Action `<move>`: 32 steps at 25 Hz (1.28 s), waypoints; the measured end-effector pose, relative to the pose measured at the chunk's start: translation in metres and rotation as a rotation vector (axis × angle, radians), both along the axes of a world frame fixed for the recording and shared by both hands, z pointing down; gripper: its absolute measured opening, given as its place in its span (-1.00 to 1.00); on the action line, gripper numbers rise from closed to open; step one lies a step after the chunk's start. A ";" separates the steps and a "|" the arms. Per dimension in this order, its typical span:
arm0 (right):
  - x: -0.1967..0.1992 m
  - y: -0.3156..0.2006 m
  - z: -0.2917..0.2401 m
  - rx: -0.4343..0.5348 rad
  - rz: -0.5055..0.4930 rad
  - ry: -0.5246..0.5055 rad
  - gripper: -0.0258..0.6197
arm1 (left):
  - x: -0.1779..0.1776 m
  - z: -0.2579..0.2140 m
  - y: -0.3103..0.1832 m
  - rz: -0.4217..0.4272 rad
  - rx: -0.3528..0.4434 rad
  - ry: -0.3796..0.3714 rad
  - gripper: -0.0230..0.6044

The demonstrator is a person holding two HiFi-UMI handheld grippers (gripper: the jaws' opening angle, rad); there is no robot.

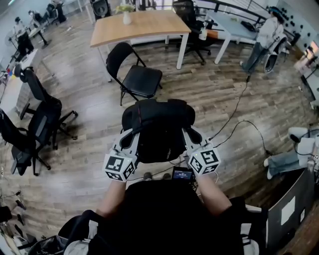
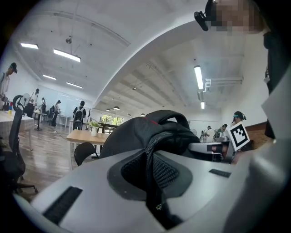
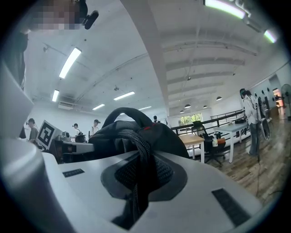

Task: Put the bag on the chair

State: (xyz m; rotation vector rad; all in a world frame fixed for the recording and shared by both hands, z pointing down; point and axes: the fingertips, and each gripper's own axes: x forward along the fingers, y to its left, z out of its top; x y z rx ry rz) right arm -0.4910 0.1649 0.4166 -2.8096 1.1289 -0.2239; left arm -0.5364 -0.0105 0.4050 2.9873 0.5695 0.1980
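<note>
While the left gripper (image 2: pixel 152 179) and the right gripper (image 3: pixel 135 182) are each clamped only on thin straps (image 3: pixel 140 148) of the bag (image 1: pixel 158 127), held in the air well short of the far chair (image 1: pixel 139 77), a strap could slip and drop it.

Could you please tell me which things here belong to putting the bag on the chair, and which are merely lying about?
Part of the job: bag, its straps clamped in the left gripper and right gripper; black folding chair ahead.

Just lying about: wooden table, potted plant on it, office chairs, floor cable.
</note>
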 end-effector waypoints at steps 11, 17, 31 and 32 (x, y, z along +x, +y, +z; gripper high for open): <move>-0.004 -0.002 -0.010 0.032 -0.019 0.016 -0.82 | -0.006 -0.012 -0.002 -0.018 -0.001 0.015 -0.86; -0.003 0.007 -0.010 0.045 -0.039 0.002 -0.82 | -0.008 -0.010 0.008 -0.029 -0.022 -0.004 -0.86; 0.004 0.037 -0.002 0.067 -0.072 -0.005 -0.82 | -0.006 -0.003 0.039 -0.054 -0.007 -0.018 -0.86; 0.004 0.041 -0.002 0.069 -0.074 -0.004 -0.82 | -0.006 -0.002 0.043 -0.056 -0.008 -0.019 -0.86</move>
